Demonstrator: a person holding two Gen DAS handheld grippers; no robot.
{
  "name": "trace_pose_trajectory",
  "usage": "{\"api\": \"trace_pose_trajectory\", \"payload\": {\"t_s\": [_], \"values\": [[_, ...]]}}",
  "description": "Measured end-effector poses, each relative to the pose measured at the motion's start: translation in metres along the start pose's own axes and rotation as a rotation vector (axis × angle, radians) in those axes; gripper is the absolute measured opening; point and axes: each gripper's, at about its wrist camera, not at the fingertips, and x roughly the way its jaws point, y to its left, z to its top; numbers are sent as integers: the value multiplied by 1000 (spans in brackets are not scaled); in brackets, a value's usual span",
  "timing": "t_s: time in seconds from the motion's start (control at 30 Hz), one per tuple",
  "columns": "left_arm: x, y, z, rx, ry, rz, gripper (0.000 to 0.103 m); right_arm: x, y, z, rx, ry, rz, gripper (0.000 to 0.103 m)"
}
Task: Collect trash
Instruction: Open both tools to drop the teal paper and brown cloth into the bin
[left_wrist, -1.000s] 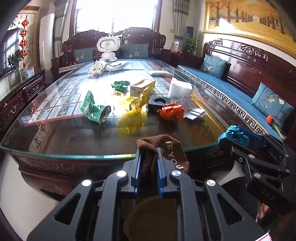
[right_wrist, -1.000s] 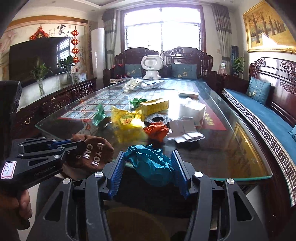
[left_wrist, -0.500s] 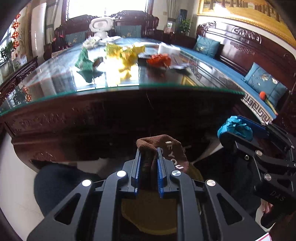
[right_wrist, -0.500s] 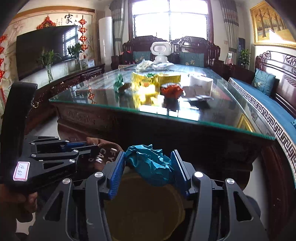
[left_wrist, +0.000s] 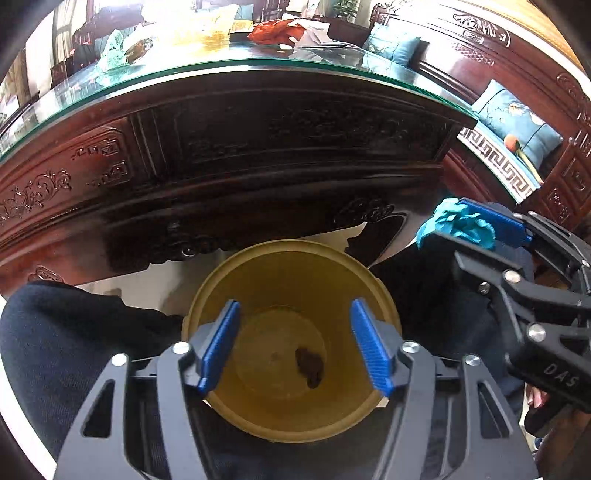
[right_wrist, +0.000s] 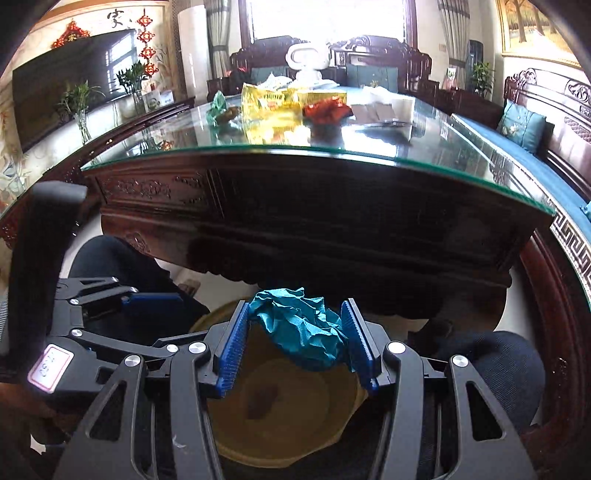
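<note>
A yellow bin (left_wrist: 295, 266) stands on the floor below the table edge, between a person's dark-trousered legs. My left gripper (left_wrist: 293, 347) hangs over its mouth with its jaws opening and nothing between them. A brown sock (left_wrist: 309, 367) lies at the bottom of the bin (right_wrist: 332, 417), also dim in the right wrist view as the sock (right_wrist: 260, 400). My right gripper (right_wrist: 295, 343) is shut on a crumpled teal paper wad (right_wrist: 301, 332) just above the bin's rim. The wad (left_wrist: 458, 223) shows at the right in the left wrist view.
The carved dark wood table with a glass top (right_wrist: 317, 155) rises just behind the bin. On it lie yellow bags (right_wrist: 269, 99), a red wrapper (right_wrist: 327, 109), a green wrapper (left_wrist: 114, 48) and white papers (right_wrist: 384, 109). A blue-cushioned bench (left_wrist: 513, 122) runs along the right.
Both grippers have dropped from table height to the bin on the floor. The left jaws have parted and the brown sock has fallen into the bin. The right still holds the teal wad.
</note>
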Motion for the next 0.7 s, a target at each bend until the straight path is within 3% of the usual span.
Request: {"api": "trace_pose_trajectory", "payload": {"t_s": [0.37,0.5,0.7], "values": [[-15,31,13,-74,-52,131,68,17,3,-5,1,47,37,50],[-17,35,18,-83,-59,137,68,22,13,-5,-28,62,60,65],[-15,36,22,-68,-65,143,68,24,15,-5,-30,63,54,66]]}}
